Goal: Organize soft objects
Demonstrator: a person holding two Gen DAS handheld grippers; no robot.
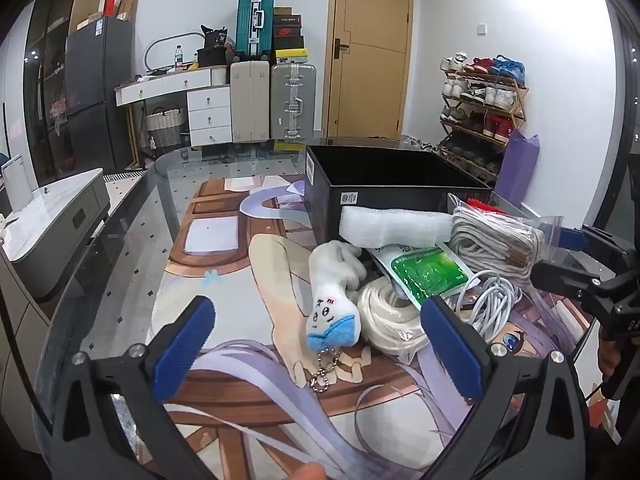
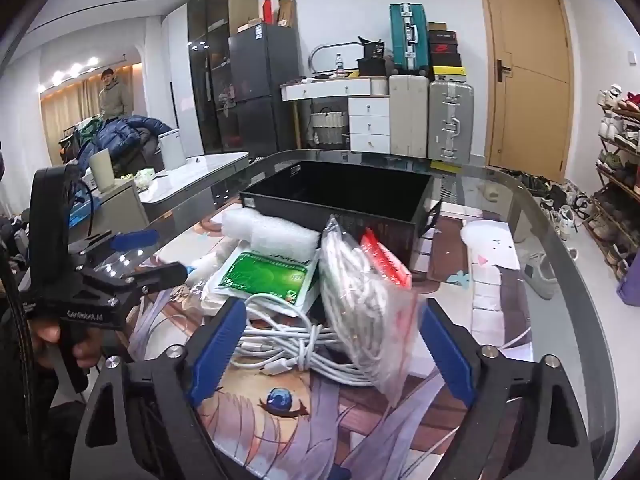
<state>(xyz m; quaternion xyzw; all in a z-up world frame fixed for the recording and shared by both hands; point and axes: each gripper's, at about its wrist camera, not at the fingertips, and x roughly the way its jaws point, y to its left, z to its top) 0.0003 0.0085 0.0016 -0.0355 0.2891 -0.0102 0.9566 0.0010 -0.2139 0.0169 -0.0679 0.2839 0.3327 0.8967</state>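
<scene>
Between the wide-spread, empty left gripper (image 1: 316, 344) lies the plush toy (image 1: 334, 300), near the black box (image 1: 396, 184) — close squarely on its body, while the right gripper (image 2: 332, 348), likewise wide and empty, brackets the white cable (image 2: 296, 344).

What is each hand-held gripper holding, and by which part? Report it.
Nothing. The left hand-held gripper stands open around the plush toy; the right hand-held gripper is open over the cables.
</scene>
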